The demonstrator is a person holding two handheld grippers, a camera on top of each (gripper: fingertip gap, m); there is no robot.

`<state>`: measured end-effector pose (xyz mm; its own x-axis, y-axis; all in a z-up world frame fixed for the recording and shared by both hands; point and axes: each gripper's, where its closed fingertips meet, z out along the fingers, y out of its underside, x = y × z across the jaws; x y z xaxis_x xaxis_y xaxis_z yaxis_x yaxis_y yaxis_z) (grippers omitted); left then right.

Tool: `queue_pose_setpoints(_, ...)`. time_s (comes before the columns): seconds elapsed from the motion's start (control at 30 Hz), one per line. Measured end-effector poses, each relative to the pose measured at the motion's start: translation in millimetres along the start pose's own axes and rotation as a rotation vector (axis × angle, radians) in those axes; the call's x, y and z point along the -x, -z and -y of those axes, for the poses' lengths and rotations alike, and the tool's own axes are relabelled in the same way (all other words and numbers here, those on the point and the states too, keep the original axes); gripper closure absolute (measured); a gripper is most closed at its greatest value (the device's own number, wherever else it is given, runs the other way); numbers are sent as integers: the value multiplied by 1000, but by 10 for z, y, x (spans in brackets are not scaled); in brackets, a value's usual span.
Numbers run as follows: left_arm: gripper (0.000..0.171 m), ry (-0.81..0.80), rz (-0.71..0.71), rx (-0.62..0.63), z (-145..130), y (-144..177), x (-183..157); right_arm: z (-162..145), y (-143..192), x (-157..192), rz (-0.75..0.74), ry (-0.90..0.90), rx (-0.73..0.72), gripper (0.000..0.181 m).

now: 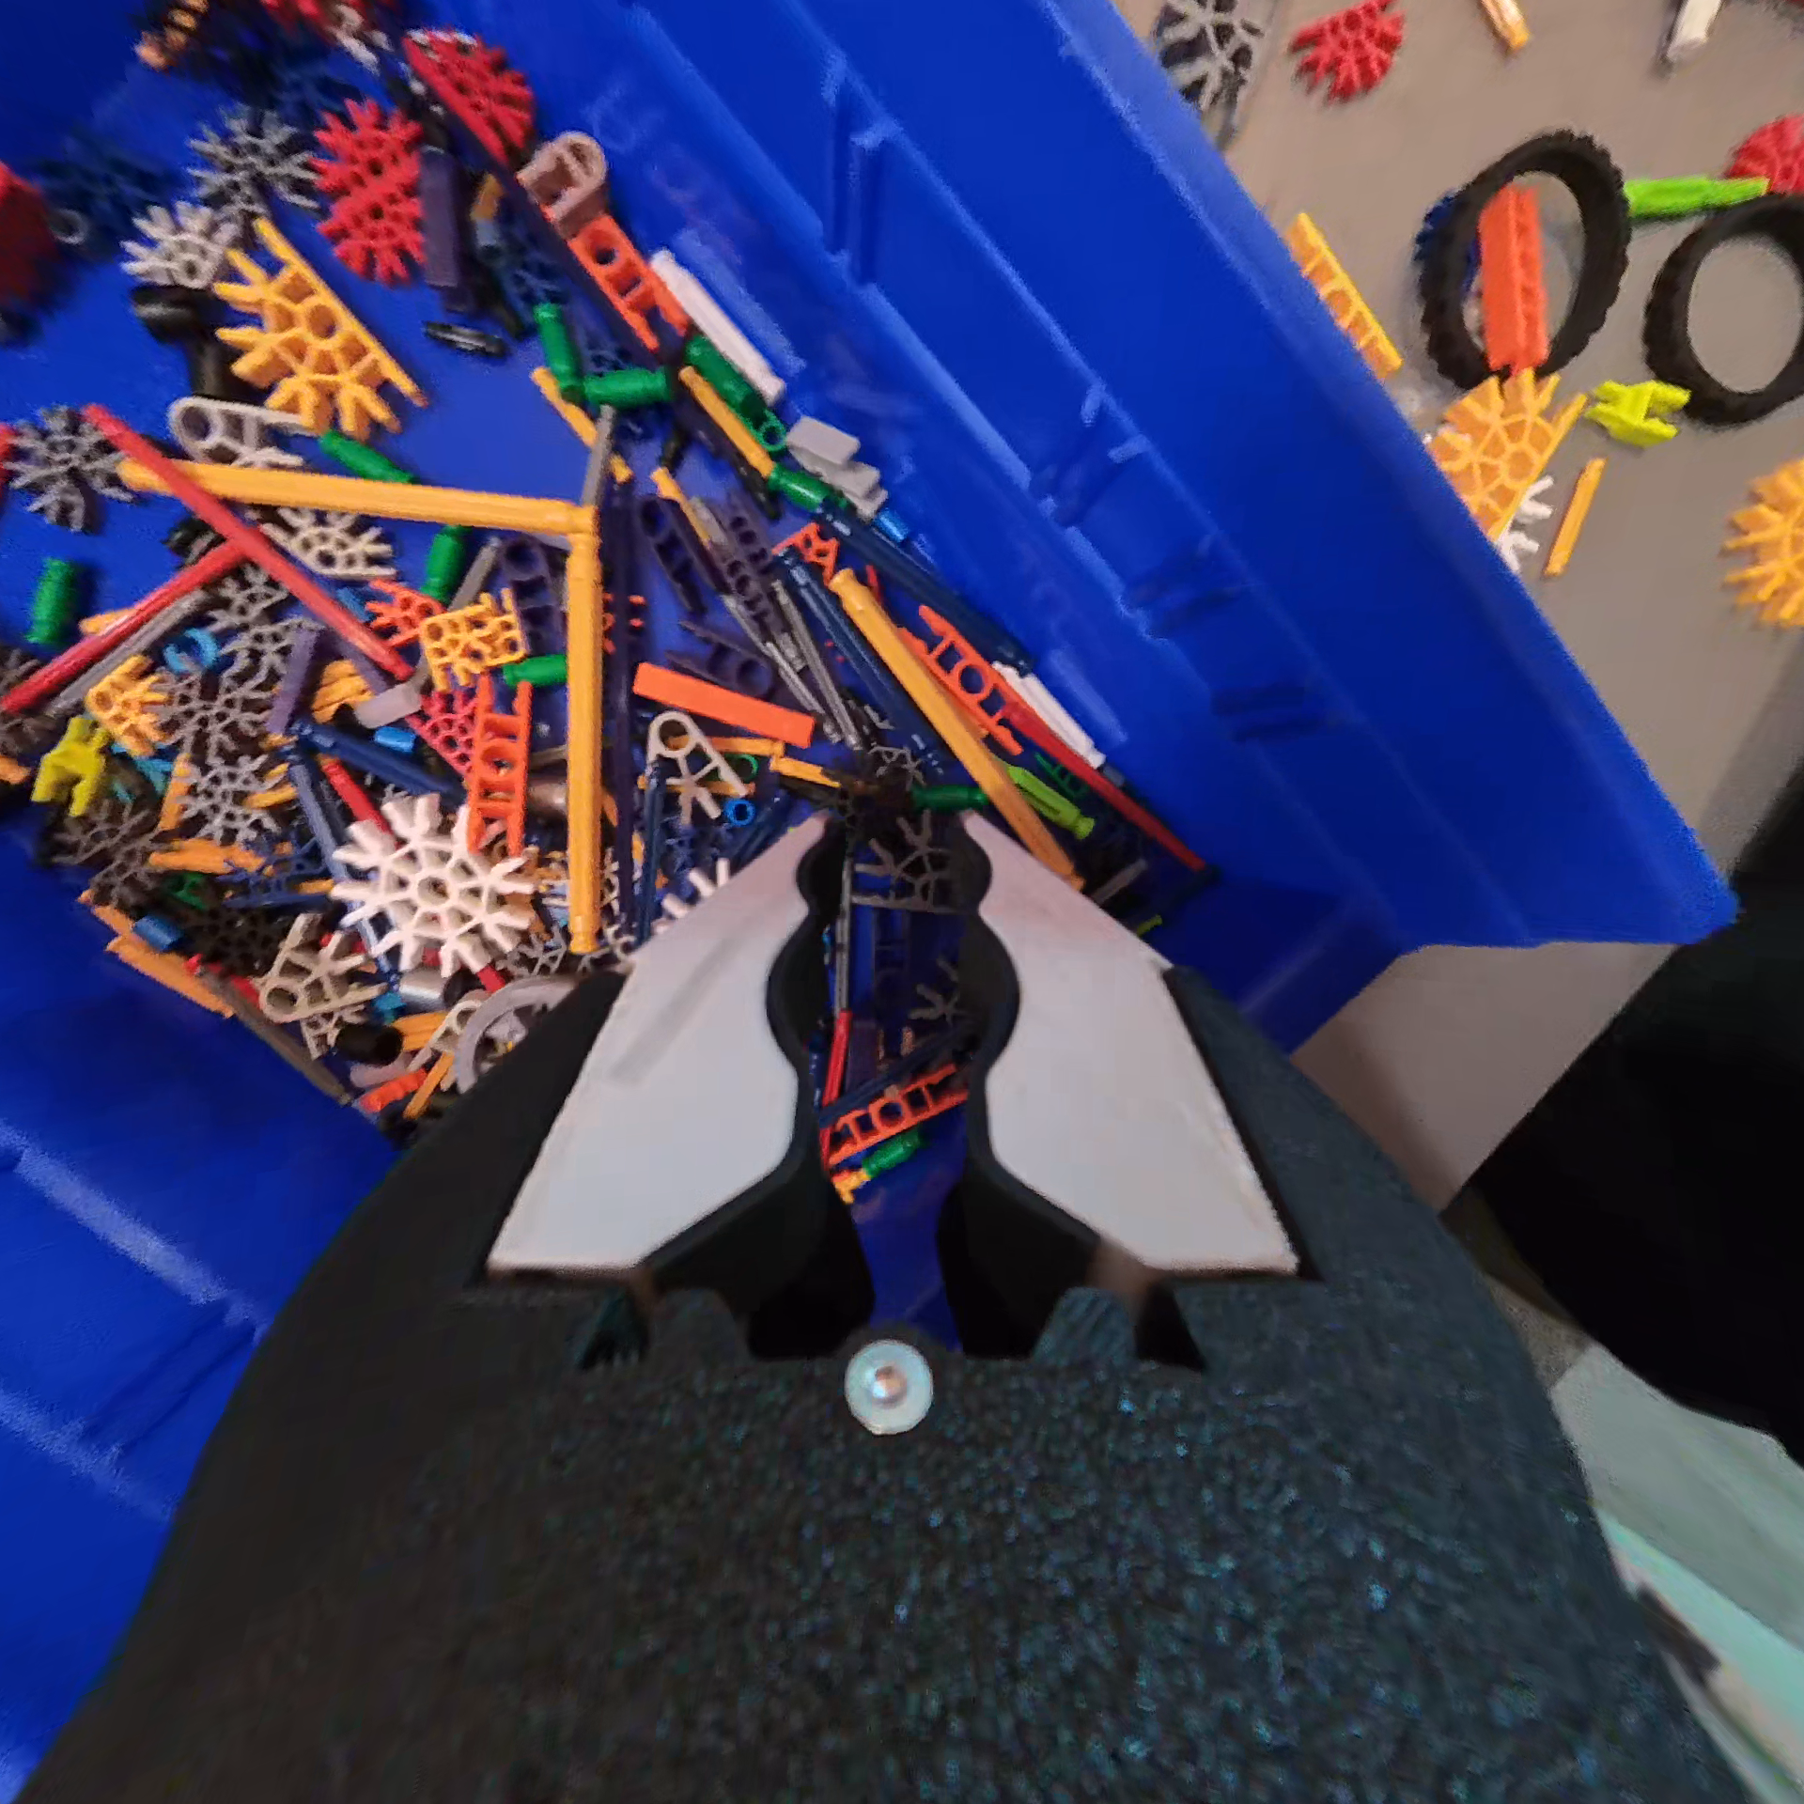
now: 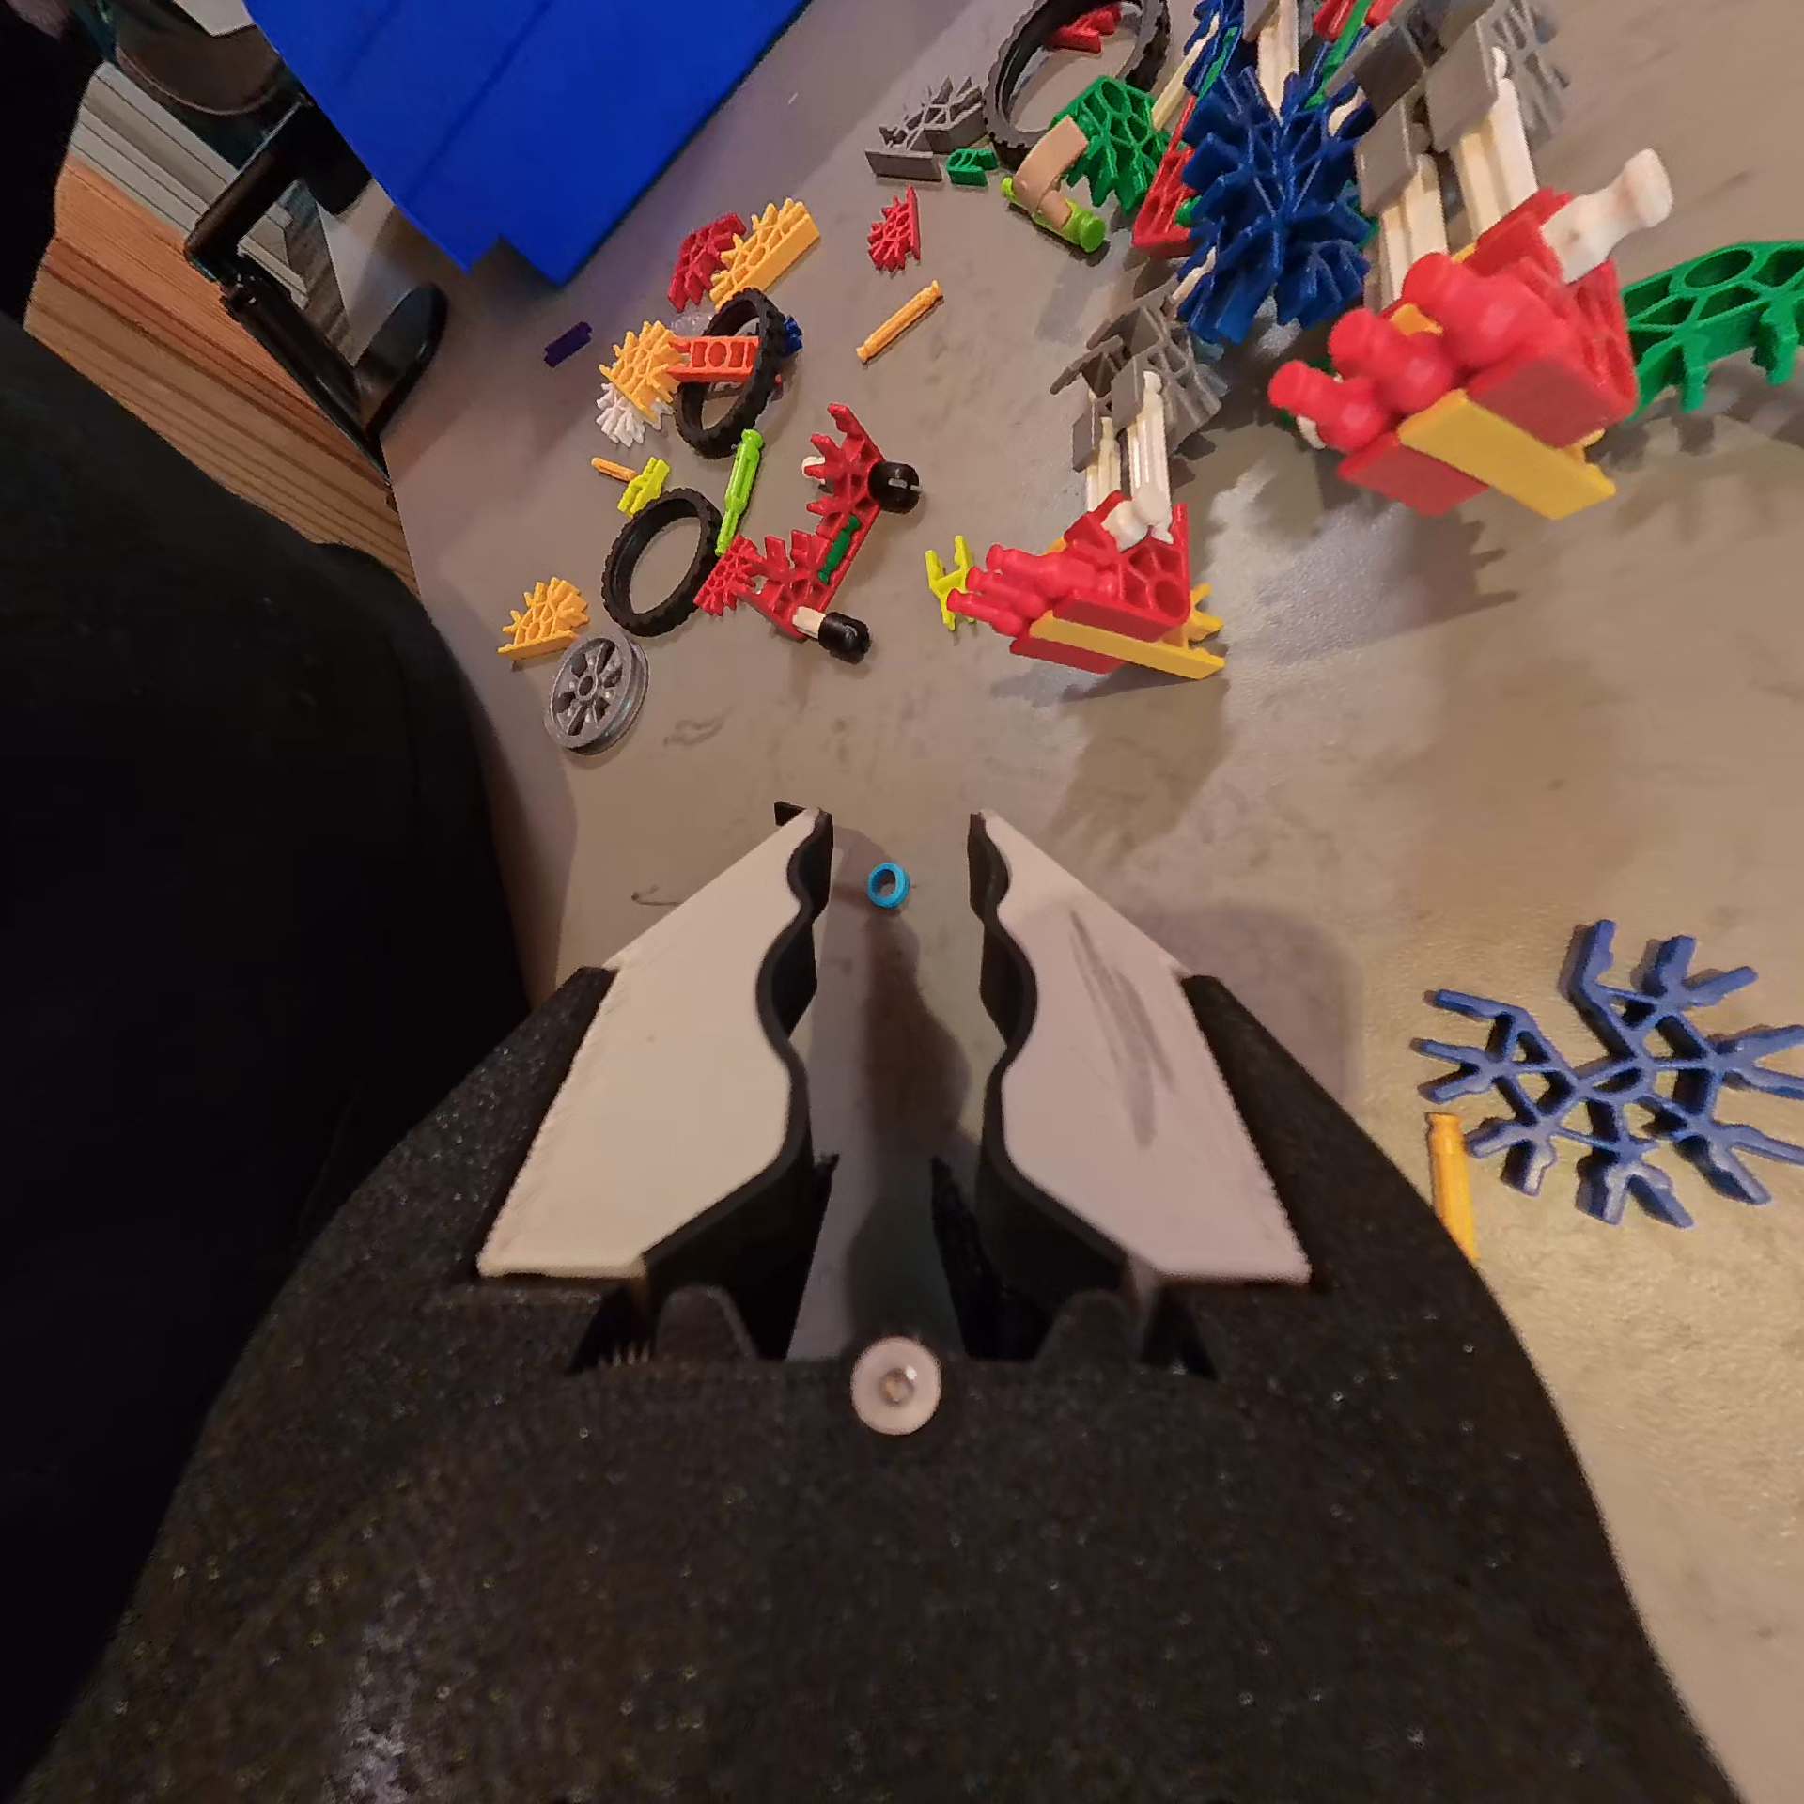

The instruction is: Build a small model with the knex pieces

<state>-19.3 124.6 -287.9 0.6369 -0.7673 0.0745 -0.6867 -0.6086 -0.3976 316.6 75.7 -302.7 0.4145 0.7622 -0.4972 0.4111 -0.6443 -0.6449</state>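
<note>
My left gripper (image 1: 898,838) is open over a blue bin (image 1: 1074,390) that holds a heap of construction-toy rods and connectors (image 1: 488,683). Its tips sit just above a black snowflake connector (image 1: 879,786) and a grey connector (image 1: 908,869); I cannot tell whether they touch them. A white snowflake connector (image 1: 434,883) lies to the left of the tips. My right gripper (image 2: 898,840) is open and low over the grey table (image 2: 1269,879). A small blue ring (image 2: 886,886) lies on the table between its fingertips, apart from both.
Loose pieces lie ahead: black tyres (image 2: 654,561), a grey wheel (image 2: 595,693), red connectors (image 2: 820,547). Built red-and-yellow models (image 2: 1103,595) stand at the right. A blue snowflake connector (image 2: 1620,1074) and a yellow rod (image 2: 1452,1186) lie to the right. A person's dark clothing (image 2: 195,781) fills the left. Across from one pair of fingers to the other is roughly 35 cm. My right tips are roughly 12 cm from the grey wheel (image 2: 595,693).
</note>
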Motion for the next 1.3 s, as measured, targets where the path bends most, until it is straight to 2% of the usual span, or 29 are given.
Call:
queue_pose_setpoints(0.13, 150, -73, -32, 81, -65, -139, -43, 1, 0, -3, 2, -5, 0, 154)
queue_pose_setpoints(0.27, 152, -93, -68, 74, -28, -158, -111, 1, -1, -7, -1, -5, 0, 154)
queue_pose_setpoints(0.4, 160, -88, -12, 73, -26, -163, 13, 1, -1, -8, 1, -8, -1, 155)
queue_pose_setpoints(0.5, 160, -74, 149, 116, -85, -135, 350, 2, 0, -9, 2, -10, -1, 155)
queue_pose_setpoints(0.7, 159, 3, 239, -1, 107, 186, 654, 2, 1, -10, 4, -12, -1, 155)
queue_pose_setpoints(0.9, 158, 17, 304, 16, 41, 473, 830, 2, 2, -10, 10, -20, -1, 155)
queue_pose_setpoints(1.03, 157, 28, 225, 49, -65, 500, 700, 3, 2, -11, 15, -26, -1, 155)
queue_pose_setpoints(1.3, 156, 13, 129, 132, -268, 327, 469, 2, 3, -11, 16, -29, -1, 156)
